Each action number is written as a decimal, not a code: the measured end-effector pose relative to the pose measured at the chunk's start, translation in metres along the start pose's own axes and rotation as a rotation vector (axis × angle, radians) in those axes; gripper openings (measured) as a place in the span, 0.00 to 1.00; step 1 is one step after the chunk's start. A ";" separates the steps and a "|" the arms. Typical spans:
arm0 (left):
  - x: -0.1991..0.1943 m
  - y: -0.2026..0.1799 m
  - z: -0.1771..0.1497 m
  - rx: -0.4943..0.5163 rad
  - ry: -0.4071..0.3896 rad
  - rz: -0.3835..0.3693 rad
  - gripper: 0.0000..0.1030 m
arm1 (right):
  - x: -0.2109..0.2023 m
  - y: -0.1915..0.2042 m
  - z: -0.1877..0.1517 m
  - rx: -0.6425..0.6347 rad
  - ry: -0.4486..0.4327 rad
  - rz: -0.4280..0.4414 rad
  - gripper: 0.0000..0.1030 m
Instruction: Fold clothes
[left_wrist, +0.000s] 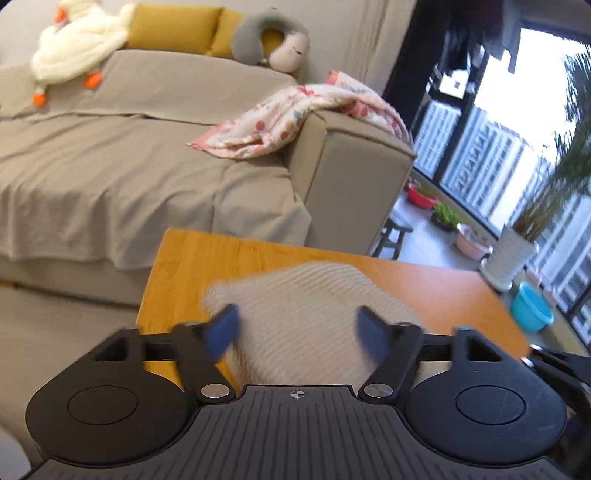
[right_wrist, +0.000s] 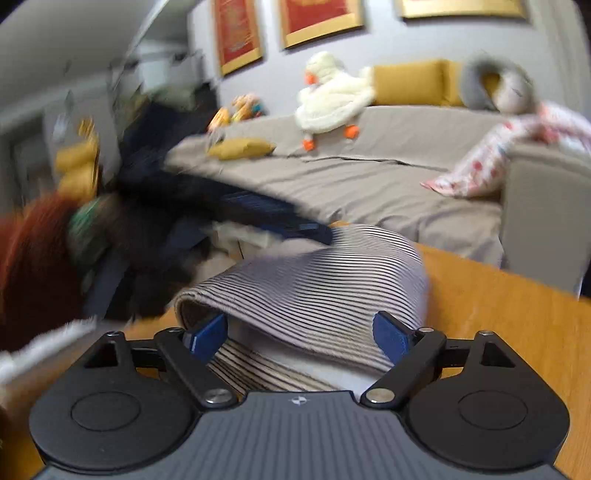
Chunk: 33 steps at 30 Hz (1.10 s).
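One striped garment (right_wrist: 314, 284) on the bench (right_wrist: 498, 314), folded over itself, lying near the bench's far edge toward the sofa (left_wrist: 110, 177). Two grippers: left gripper (left_wrist: 297, 334) spread wide, pads clear of the cloth; right gripper (right_wrist: 301, 338) spread wide too, blue pads either side of the fold's near edge, nothing pinched. One white duck plush (right_wrist: 332, 99), one neck pillow (left_wrist: 269, 40), one floral blanket (left_wrist: 295, 114) on the sofa arm. Left view only: window, one blue tub (left_wrist: 532, 306), potted plant (left_wrist: 513, 254). Right view only: three framed pictures (right_wrist: 317, 18), blurred dark clothes pile (right_wrist: 155, 221) at the bench's left edge.
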<state>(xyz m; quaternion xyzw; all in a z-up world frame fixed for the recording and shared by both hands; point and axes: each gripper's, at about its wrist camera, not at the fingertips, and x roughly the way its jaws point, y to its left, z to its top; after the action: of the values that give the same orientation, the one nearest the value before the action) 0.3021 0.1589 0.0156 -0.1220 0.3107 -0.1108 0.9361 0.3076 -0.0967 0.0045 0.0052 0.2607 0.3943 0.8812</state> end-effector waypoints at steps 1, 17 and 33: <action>-0.012 -0.001 -0.008 -0.024 0.001 -0.021 0.89 | -0.005 -0.011 -0.001 0.074 -0.002 0.003 0.96; -0.023 -0.014 -0.065 -0.085 0.057 -0.186 0.58 | 0.013 -0.059 0.001 0.352 -0.005 0.067 0.62; -0.021 -0.018 -0.075 -0.060 0.063 -0.154 0.58 | -0.024 -0.035 -0.015 0.085 -0.082 -0.096 0.78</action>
<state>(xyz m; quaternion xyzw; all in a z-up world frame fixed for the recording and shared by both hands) 0.2383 0.1360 -0.0257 -0.1698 0.3328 -0.1768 0.9106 0.3115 -0.1404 -0.0055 0.0464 0.2410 0.3397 0.9079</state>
